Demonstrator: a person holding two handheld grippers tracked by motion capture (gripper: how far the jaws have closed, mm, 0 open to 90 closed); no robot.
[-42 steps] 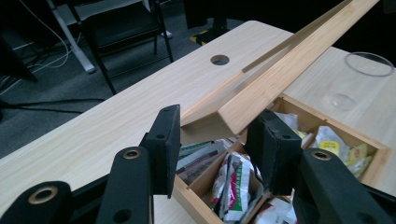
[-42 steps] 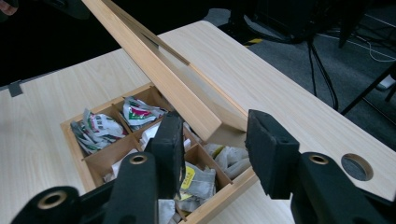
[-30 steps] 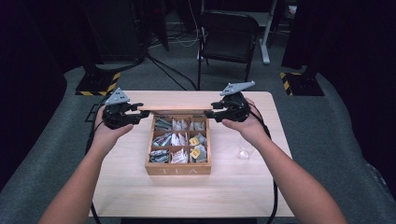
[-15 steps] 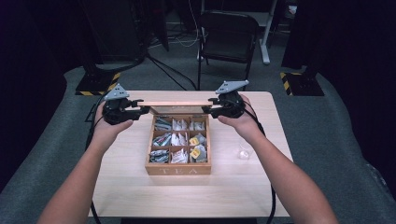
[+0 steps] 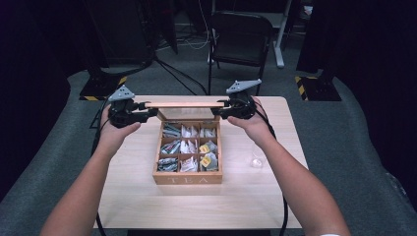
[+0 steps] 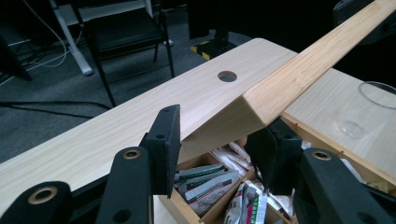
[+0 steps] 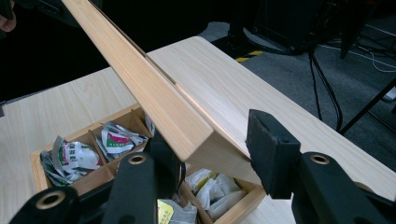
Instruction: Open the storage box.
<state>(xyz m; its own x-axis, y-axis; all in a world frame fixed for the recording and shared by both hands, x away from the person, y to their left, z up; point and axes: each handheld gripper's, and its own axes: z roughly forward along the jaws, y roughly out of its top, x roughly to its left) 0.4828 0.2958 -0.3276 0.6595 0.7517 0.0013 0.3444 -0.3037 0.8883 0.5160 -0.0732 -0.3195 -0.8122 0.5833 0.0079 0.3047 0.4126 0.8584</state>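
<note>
Pale wood swings upward: the hinged lid of the tea box stands higher and farther back than a second ago, when its front edge lay low over the box's rear row. It now hangs above the box's back wall, held level between two hand-held tools.

The left gripper meets the lid's end to the left of the box, and the right gripper meets the end to the right of the box. In each gripper view the black jaws stand on either side of a lid corner. Whether they pinch it or merely cradle it cannot be told.

With the lid raised, all the compartments and their tea bags lie exposed. Opening looks well advanced, with only the last swing past upright to come. A clear glass stands just right of the box on the table.
</note>
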